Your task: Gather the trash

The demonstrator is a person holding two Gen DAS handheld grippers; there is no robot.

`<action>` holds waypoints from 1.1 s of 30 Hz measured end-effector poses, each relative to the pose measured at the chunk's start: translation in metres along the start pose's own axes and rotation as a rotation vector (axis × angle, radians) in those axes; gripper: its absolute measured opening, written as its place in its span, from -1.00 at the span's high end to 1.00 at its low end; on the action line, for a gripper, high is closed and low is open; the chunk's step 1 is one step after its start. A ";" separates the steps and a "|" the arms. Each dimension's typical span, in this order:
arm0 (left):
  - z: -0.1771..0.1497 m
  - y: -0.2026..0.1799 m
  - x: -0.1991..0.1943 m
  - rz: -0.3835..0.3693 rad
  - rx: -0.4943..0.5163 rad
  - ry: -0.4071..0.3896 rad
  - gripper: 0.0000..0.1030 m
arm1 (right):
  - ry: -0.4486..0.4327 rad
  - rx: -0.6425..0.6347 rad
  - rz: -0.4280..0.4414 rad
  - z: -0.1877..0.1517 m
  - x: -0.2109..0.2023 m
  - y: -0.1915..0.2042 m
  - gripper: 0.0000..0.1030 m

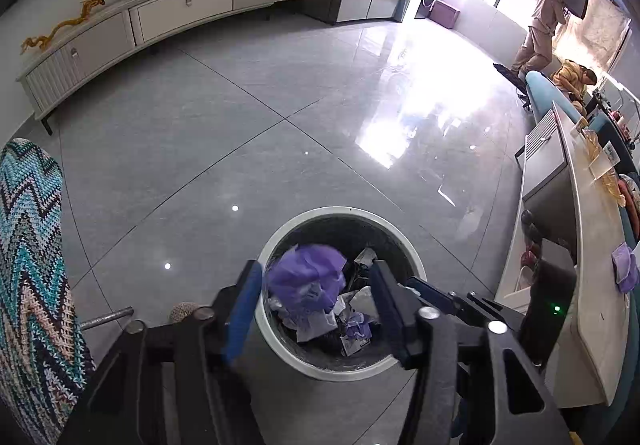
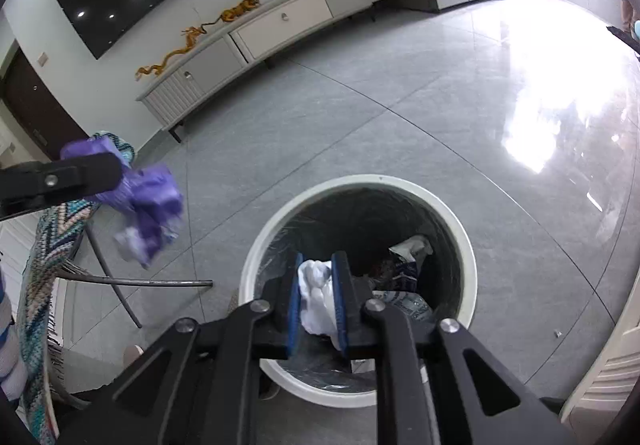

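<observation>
Trash bin (image 1: 340, 369), white-rimmed, is standing on the grey floor (image 1: 200, 149). Left gripper (image 1: 316, 301) jaws are gaping, purple paper (image 1: 306, 279) between them unpressed. Right gripper (image 2: 318, 303) jaws are pinching white tissue (image 2: 316, 297) over the bin's 9 o'clock rim.

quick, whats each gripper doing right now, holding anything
left gripper: open, purple wad loose between its fingers, over the trash bin
right gripper: white crumpled tissue between its fingers, above the bin; grip cannot be told
</observation>
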State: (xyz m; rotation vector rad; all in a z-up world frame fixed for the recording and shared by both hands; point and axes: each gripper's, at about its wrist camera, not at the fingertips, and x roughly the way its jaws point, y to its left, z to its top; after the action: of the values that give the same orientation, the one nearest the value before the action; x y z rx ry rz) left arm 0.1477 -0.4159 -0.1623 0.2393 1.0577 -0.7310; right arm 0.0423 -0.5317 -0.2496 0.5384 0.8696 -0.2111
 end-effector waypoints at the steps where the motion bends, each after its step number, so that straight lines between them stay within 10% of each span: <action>1: 0.000 0.000 -0.001 0.000 0.001 -0.007 -0.33 | 0.006 0.005 -0.012 0.000 0.004 -0.003 0.18; 3: 0.002 0.004 -0.001 -0.005 0.005 -0.008 -0.33 | 0.002 0.017 -0.024 -0.002 0.005 -0.004 -0.17; 14: -0.006 0.028 -0.080 0.039 -0.037 -0.155 -0.40 | -0.123 -0.060 -0.119 0.018 -0.057 0.039 -0.34; 33: -0.159 0.191 -0.304 0.556 -0.224 -0.477 -0.71 | -0.269 -0.456 0.122 -0.012 -0.154 0.304 -0.65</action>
State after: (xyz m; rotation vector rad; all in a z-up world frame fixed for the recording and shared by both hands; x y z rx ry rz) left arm 0.0735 -0.0615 -0.0100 0.1440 0.5655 -0.1464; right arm 0.0546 -0.2737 -0.0267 0.1304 0.5931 0.0293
